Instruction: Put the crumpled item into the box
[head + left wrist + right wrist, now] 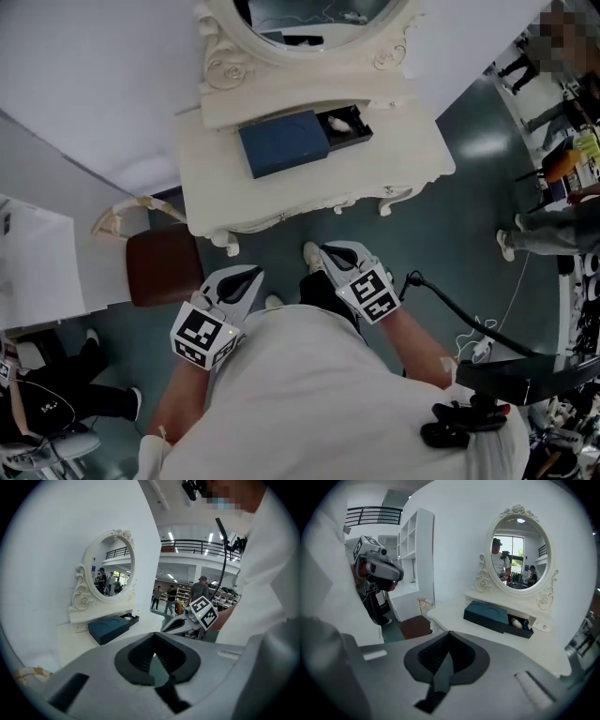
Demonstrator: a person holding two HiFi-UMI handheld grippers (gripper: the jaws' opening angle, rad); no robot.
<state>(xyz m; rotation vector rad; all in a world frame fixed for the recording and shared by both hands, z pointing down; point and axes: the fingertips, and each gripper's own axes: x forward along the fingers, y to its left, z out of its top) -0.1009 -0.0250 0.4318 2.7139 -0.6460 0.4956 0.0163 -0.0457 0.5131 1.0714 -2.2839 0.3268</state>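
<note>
You've got the white dressing table dead ahead and below you, its oval mirror at the back. On the top, just in front of the mirror's base, sits the box. Its long axis runs along that base, lower left to upper right in your head view. The dark blue cover hides the left stretch, and the black tray pokes out open at the right end.

Now your hands. Both tools are low, tucked close to your body on the near side of the table and well apart from the box. The left gripper has its jaws drawn together with nothing between them. The right gripper is the same, pinched tight and empty. Both noses point towards the table.

And the crumpled item is a small pale wad already lying inside the open end of the tray, touching neither gripper. It sits nearer your right gripper than your left. It looks slightly longer than wide, lying roughly along the box's length — too small to say which end leads.
</note>
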